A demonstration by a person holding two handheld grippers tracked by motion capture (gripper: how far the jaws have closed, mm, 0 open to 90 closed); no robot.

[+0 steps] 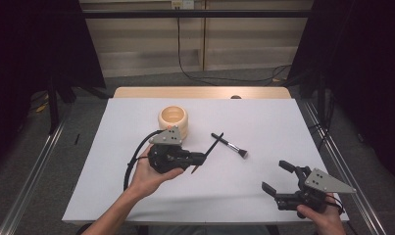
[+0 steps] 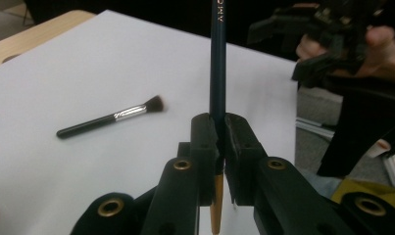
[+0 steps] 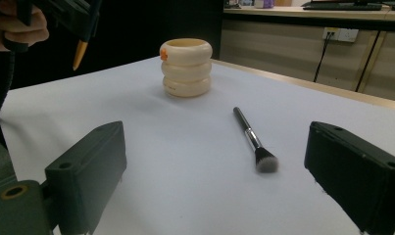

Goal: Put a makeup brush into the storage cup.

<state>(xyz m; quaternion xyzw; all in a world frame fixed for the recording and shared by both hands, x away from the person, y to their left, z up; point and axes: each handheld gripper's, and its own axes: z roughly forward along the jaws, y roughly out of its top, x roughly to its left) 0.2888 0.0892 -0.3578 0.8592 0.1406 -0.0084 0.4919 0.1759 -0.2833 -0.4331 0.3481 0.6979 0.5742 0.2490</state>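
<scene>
My left gripper [image 1: 201,157] [image 2: 220,125] hangs over the middle of the white sheet, shut on a dark teal pencil [image 1: 213,145] [image 2: 217,58]. The pencil crosses the jaws, and its orange end [image 3: 79,53] sticks out behind them. A black makeup brush [image 1: 230,145] [image 2: 111,117] [image 3: 251,139] lies flat just right of the pencil's far end. A cream ribbed holder [image 1: 173,120] [image 3: 186,68] stands upright behind the left gripper. My right gripper [image 1: 275,175] [image 3: 217,147] is near the front right corner, open, with nothing between its jaws, pointing towards the brush.
The white sheet [image 1: 136,196] covers a wooden table whose far edge [image 1: 200,92] shows bare. Metal rails run along both sides of the table. The right hand and its gripper [image 2: 332,44] appear at the far right of the left gripper view.
</scene>
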